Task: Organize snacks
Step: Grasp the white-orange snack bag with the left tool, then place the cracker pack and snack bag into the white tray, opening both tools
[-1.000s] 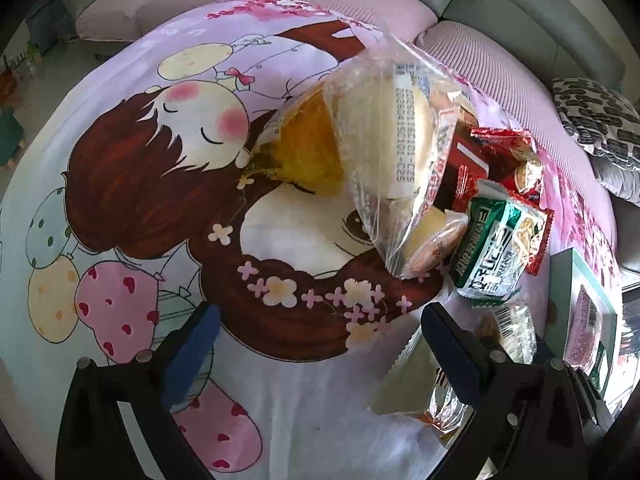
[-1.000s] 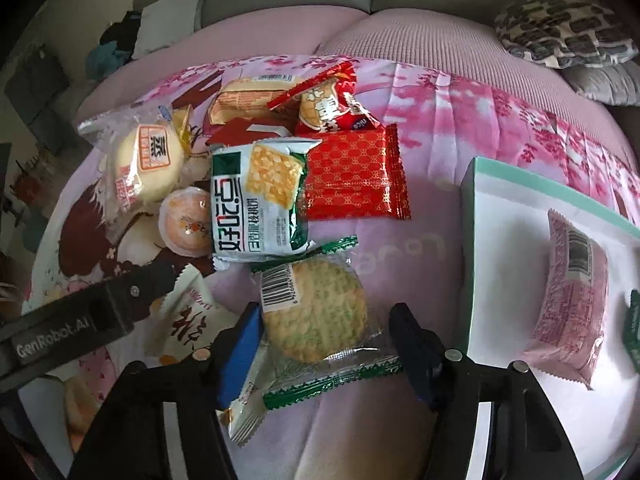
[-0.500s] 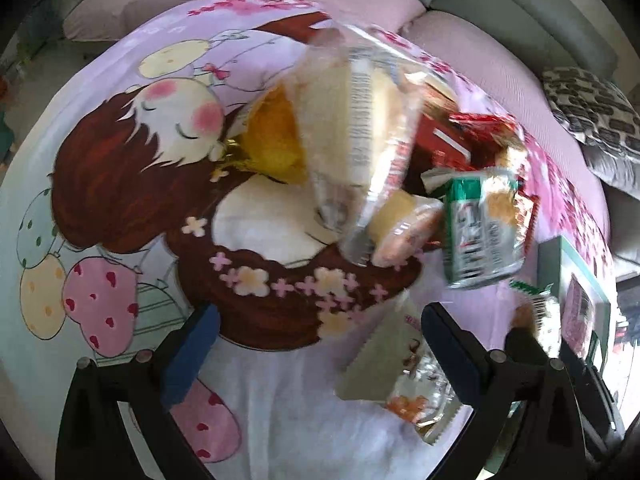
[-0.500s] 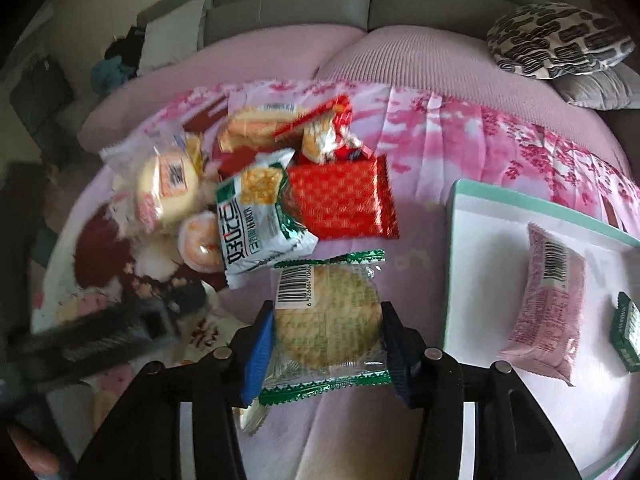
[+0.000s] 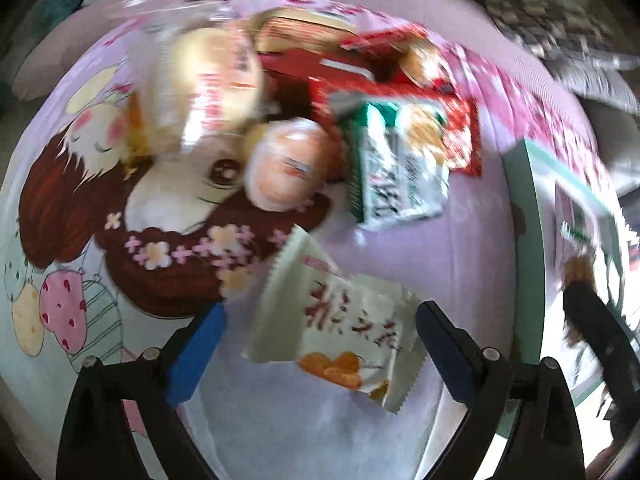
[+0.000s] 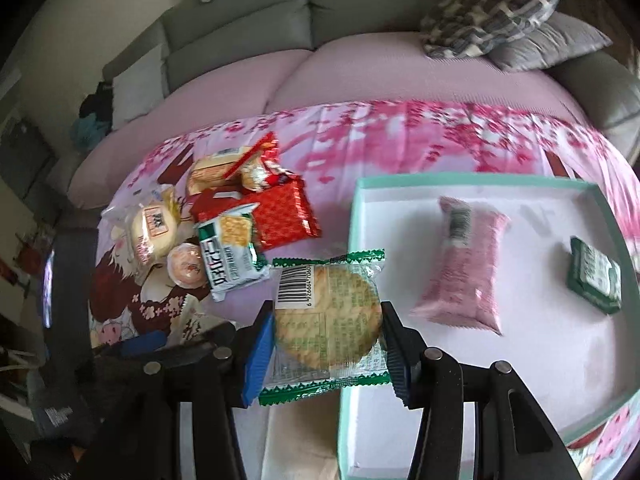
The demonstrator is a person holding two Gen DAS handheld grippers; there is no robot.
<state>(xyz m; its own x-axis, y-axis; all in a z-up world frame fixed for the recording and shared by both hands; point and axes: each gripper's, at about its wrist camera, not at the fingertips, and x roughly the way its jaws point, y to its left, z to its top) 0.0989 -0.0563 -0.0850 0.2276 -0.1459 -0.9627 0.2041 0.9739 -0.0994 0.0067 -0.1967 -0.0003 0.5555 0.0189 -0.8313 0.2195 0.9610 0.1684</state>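
Note:
My right gripper (image 6: 326, 344) is shut on a round cracker packet (image 6: 326, 316) with green ends and holds it in the air over the left rim of the mint-edged white tray (image 6: 480, 186). In the tray lie a pink packet (image 6: 464, 270) and a dark green packet (image 6: 596, 274). My left gripper (image 5: 320, 336) is open around a white packet with red letters (image 5: 340, 316) on the cartoon cloth. The view is blurred. A pile of snacks (image 5: 304, 92) lies beyond; it also shows in the right wrist view (image 6: 224, 216).
The pile holds a green-and-white cracker bag (image 6: 230, 252), a red packet (image 6: 282, 216), a bun in clear wrap (image 6: 154, 224) and a round orange cup (image 6: 186, 266). A grey sofa (image 6: 320, 20) with cushions (image 6: 500, 12) stands behind the cloth.
My right gripper closed on the cracker packet, lifted it and carried it right toward the tray. My left gripper swung right from the bun to the white packet.

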